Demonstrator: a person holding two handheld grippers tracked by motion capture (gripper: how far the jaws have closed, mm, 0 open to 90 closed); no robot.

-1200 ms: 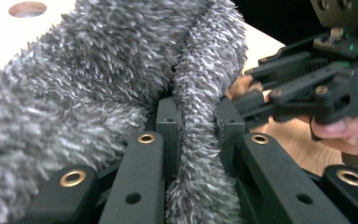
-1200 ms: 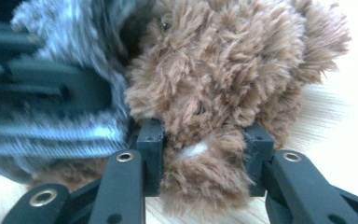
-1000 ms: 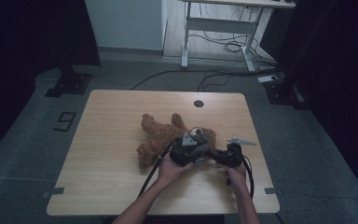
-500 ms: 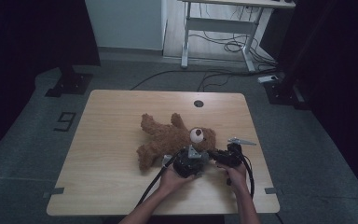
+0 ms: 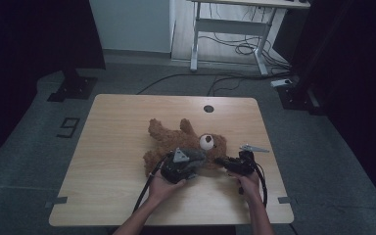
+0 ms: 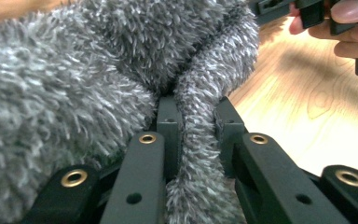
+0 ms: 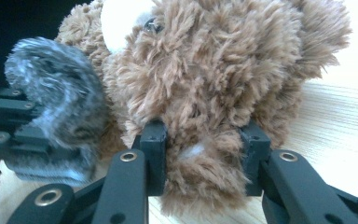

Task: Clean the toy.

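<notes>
The right gripper (image 7: pixel 204 154) was clamped on the soft, light teddy bear (image 7: pixel 223 70), its plush compressing between the jaws.

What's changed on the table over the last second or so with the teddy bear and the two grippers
The left gripper, shut on a grey fuzzy piece, has slid toward the near table edge and a little left, uncovering the teddy bear's face. The right gripper stayed put, clamped on the bear's head fur. The bear itself lies where it was on the table.

The teddy bear (image 5: pixel 186 139) lies on the table (image 5: pixel 117 147), grey cloth (image 5: pixel 196 156) against it.
</notes>
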